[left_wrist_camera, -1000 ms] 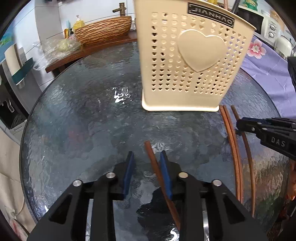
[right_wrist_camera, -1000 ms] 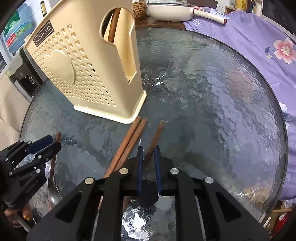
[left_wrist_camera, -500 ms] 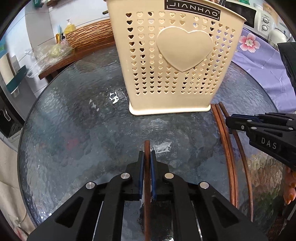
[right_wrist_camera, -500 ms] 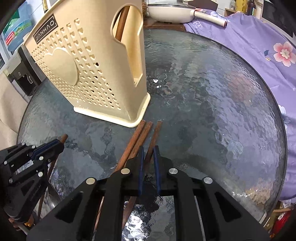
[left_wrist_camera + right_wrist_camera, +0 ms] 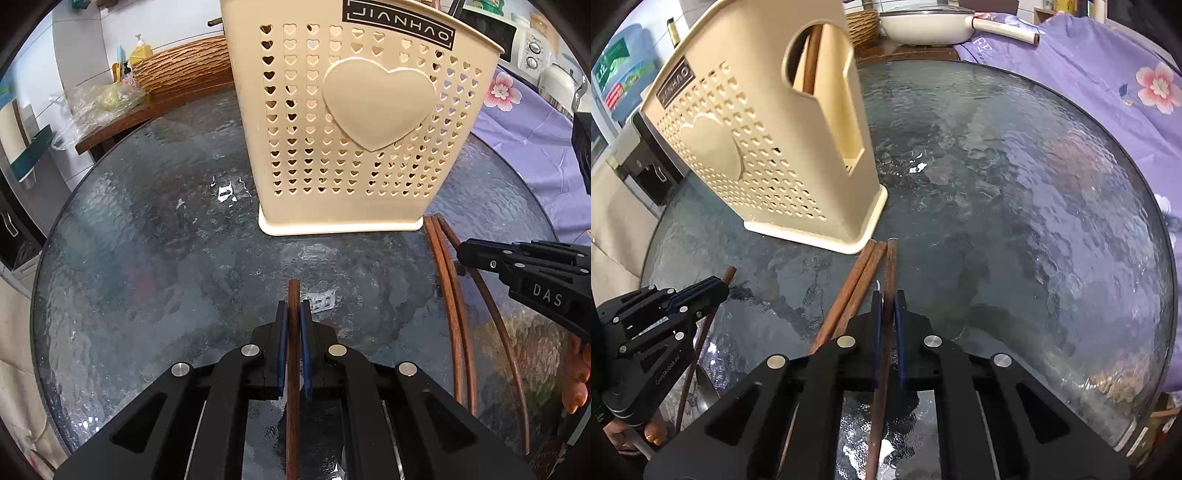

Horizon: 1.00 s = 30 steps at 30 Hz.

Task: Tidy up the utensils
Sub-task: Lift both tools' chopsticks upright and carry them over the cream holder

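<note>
A cream perforated utensil holder (image 5: pixel 354 122) with a heart on its side stands on the round glass table (image 5: pixel 155 236); it also shows in the right wrist view (image 5: pixel 764 155), with a brown handle inside it. My left gripper (image 5: pixel 293 314) is shut on a brown wooden chopstick (image 5: pixel 294 295), which points toward the holder. My right gripper (image 5: pixel 887 299) is shut on another brown chopstick (image 5: pixel 891 266). Two more chopsticks (image 5: pixel 860 280) lie side by side just left of it, their tips by the holder's base. The right gripper shows at the right of the left wrist view (image 5: pixel 465 253).
A woven basket (image 5: pixel 181 66) and a plastic bag sit on a wooden counter behind the table. A white pan (image 5: pixel 923 26) stands at the back. Purple floral cloth (image 5: pixel 1108 74) lies along the table's right side. A metal spoon (image 5: pixel 705 391) lies near the left gripper (image 5: pixel 716 291).
My left gripper has closed on its chopstick, which now points straight ahead. My right gripper's chopstick has swung from slanted to straight between the fingers. Both views have drawn closer to the holder.
</note>
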### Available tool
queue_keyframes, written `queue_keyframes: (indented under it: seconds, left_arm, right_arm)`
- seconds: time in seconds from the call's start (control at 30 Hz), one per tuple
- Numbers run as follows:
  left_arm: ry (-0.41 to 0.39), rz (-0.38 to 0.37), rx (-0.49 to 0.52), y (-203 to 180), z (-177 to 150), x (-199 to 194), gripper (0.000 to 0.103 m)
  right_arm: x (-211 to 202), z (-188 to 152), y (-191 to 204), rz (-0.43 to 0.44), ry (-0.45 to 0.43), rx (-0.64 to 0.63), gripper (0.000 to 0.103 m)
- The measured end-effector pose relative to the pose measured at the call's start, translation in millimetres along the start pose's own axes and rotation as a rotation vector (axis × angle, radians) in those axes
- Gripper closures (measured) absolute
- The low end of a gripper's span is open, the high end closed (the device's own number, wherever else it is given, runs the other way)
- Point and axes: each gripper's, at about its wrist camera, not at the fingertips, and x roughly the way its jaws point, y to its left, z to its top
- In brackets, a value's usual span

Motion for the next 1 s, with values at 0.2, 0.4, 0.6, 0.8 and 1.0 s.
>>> queue_keyframes:
  seconds: [0.2, 0.4, 0.6, 0.8, 1.0]
  left_arm:
    - [-0.031, -0.01, -0.011, 2, 4, -10, 0.097]
    - [-0.06, -0.023, -0.029, 6, 7, -20, 0.097]
    - [-0.085, -0.052, -0.054, 10, 9, -34, 0.097]
    - [-0.141, -0.076, -0.067, 11, 11, -61, 0.097]
    - [-0.21, -0.092, -0.07, 11, 13, -93, 0.097]
  right_arm:
    - [-6, -1, -11, 0.041, -0.027, 0.03, 0.096]
    - [-21, -3, -15, 0.087, -0.061, 0.05, 0.096]
    - [-42, -3, -18, 0.144, -0.107, 0.073, 0.096]
    - [-72, -8, -10, 0.19, -0.174, 0.054, 0.096]
    - [-107, -10, -1, 0.233, -0.243, 0.011, 0.096]
